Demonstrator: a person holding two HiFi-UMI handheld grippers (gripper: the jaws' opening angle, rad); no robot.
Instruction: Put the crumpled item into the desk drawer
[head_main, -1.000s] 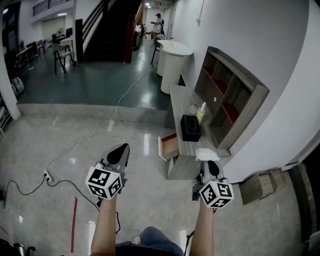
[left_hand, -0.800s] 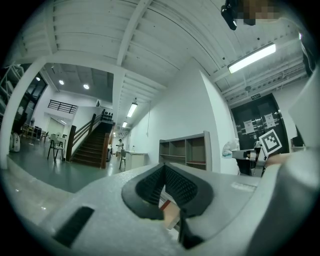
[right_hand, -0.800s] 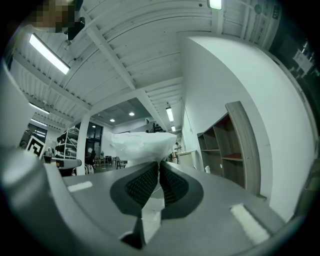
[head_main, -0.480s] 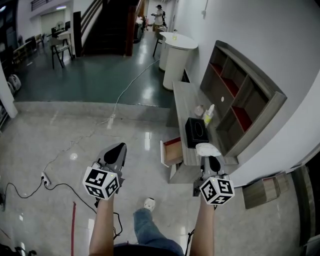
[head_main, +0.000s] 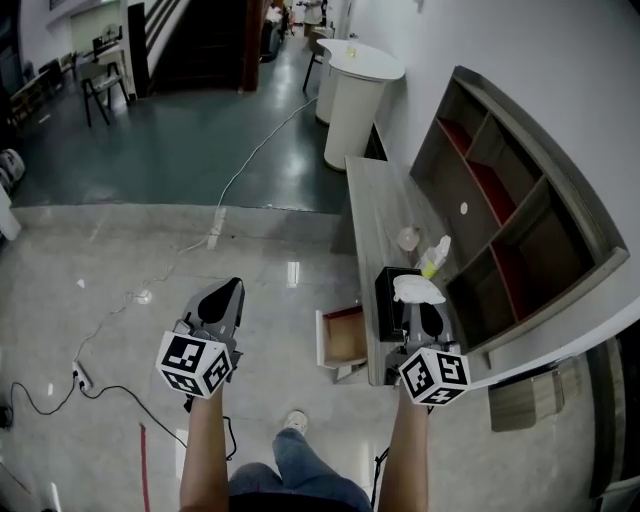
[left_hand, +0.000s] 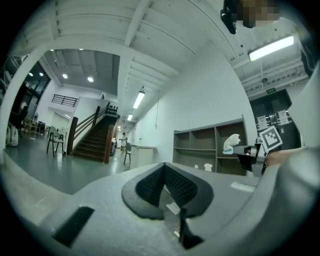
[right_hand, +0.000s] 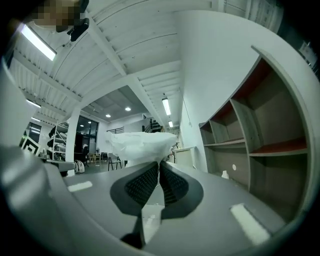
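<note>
My right gripper (head_main: 426, 310) is shut on a crumpled white item (head_main: 417, 290), which bulges above the pads (right_hand: 142, 142). It hangs over the near end of a long grey desk (head_main: 375, 205), close to a black tissue box (head_main: 388, 297). The desk drawer (head_main: 343, 336) stands pulled open to the left of the desk, lower left of the held item. My left gripper (head_main: 231, 287) hovers over the shiny floor well left of the drawer; its jaws (left_hand: 164, 166) are shut with nothing between them. From the left gripper view the crumpled item (left_hand: 231, 143) shows off to the right.
A spray bottle (head_main: 436, 256) and a small cup (head_main: 408, 238) stand on the desk behind the box. A grey shelf unit (head_main: 505, 215) lines the wall at right. A white round counter (head_main: 358, 100) stands beyond the desk. Cables (head_main: 60, 385) run across the floor at left.
The person has walked toward the desk, so desk, drawer and shelf now sit closer and lower in view. Both grippers keep their pose; the right one still holds the crumpled item.
</note>
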